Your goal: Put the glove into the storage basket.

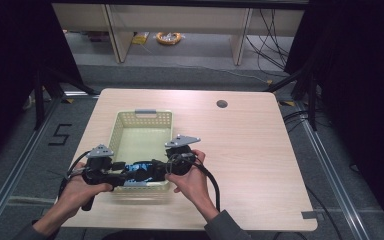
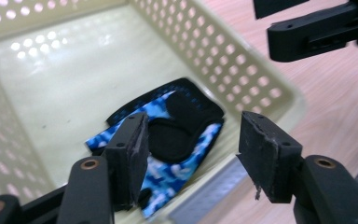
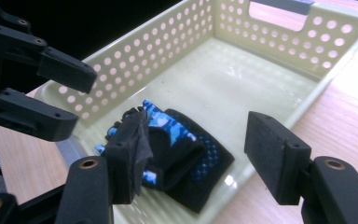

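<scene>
Lying in one basket (image 1: 142, 120), one glove (image 2: 168, 140) rests at its near end.
The blue camouflage glove with black pads sits on the basket floor against the near wall. Two grippers hang over that end: the left gripper (image 2: 191, 149) and the right gripper (image 3: 196, 156) both stand released, jaws apart, nothing between the pads. One table (image 1: 250, 150) bears the basket; a "5" is taped on the floor.

Place: lab recording bay, sitting around one wooden table (image 1: 240, 150).
Surround: black curtains (image 1: 360, 75) hanging beside the table.
Floor: cables (image 1: 275, 45) trailing beyond the table; taped "5" (image 1: 60, 135) lying left of it.
</scene>
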Demonstrator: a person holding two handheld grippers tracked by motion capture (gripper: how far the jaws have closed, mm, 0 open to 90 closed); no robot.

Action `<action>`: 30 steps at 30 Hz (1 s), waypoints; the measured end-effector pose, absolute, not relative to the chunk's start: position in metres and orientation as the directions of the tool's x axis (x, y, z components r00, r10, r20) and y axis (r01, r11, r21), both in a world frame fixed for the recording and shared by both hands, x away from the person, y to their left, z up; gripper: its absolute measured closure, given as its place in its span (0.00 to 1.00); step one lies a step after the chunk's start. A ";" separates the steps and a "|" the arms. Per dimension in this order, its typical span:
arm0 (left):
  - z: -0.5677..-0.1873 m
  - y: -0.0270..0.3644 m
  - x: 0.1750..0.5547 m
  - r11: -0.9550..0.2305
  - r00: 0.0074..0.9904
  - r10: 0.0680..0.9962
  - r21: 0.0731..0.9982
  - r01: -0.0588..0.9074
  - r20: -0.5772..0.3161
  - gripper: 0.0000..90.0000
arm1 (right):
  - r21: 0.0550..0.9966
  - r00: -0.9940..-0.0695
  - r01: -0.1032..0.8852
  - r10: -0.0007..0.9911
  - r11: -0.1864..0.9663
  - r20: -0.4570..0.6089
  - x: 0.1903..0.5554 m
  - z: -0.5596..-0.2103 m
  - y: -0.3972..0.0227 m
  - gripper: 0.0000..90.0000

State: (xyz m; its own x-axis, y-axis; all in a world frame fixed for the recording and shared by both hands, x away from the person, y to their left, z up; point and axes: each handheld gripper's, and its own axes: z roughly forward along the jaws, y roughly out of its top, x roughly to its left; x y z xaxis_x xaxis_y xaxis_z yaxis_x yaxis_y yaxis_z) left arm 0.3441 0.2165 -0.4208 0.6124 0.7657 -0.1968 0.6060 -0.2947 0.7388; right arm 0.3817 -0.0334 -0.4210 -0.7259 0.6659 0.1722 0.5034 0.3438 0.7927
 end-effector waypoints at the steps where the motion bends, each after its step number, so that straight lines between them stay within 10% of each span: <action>1: -0.421 0.216 0.344 -0.295 0.612 0.766 0.739 0.606 -0.197 0.47 | 0.793 -0.726 0.503 0.666 0.344 0.172 0.382 -0.421 -0.033 0.45; 30: -0.463 0.132 0.258 -0.342 0.781 0.577 0.798 0.496 -0.238 0.46 | 0.839 -0.681 0.489 0.706 0.238 0.197 0.345 -0.429 -0.132 0.46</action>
